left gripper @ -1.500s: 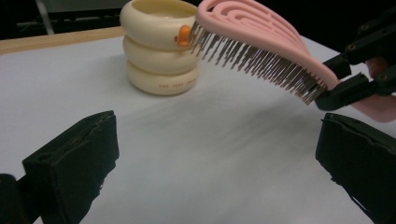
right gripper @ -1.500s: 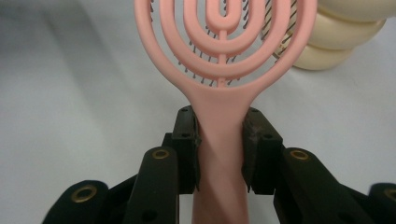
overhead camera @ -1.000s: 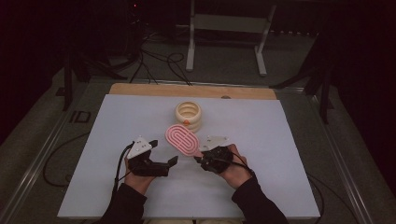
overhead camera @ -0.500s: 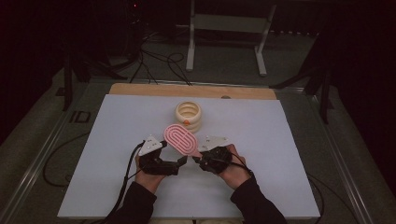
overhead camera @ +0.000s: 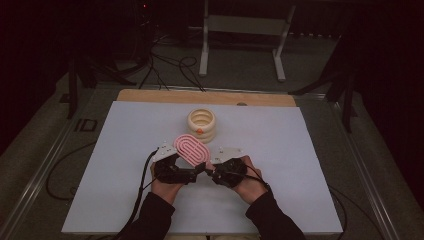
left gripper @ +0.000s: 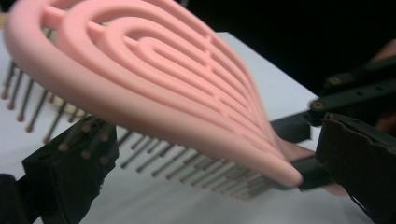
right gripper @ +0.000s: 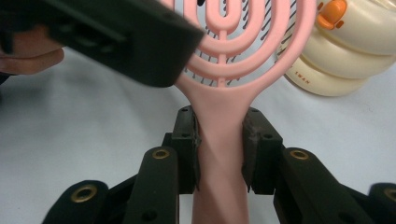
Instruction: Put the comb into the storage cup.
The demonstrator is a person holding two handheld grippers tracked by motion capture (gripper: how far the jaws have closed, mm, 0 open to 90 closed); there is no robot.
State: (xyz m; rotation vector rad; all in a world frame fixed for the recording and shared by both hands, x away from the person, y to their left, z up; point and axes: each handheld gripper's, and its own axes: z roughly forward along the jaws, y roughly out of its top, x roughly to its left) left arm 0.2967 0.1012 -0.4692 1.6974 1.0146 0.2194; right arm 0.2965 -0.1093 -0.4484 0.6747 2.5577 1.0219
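a person sits at a desk (overhead camera: 115, 150) covered with a white sheet, forearms in dark sleeves coming in from the near edge, a black two-jaw tool in each hand.

the right tool (right gripper: 219, 140) is clenched on the handle of a pink plastic hairbrush (overhead camera: 192, 149) with an oval, open-ribbed head. in the right gripper view the two black pads press on either side of the narrow pink handle, just below where it widens into the head. the jaws stand only partly closed, stopped by the handle between them. in the high view this tool (overhead camera: 209, 170) sits at the near middle of the desk, with the brush head angled up and away from it to the far left.

the left tool (overhead camera: 196, 171) is just beside the right one, pointing toward it. in the left gripper view its jaws stand apart, one low at the left under the brush's dark metal bristles, the other at the right edge near the handle end. the bristle tips come down onto the top of the left jaw; the right jaw looks clear of the brush. the pink head (left gripper: 140, 79) spans the space above and between them, tilted, bristles facing down toward the desk.

a cream-coloured, ribbed round plastic container with a small orange clasp (overhead camera: 202, 125) stands just beyond the brush head, near the middle of the desk.
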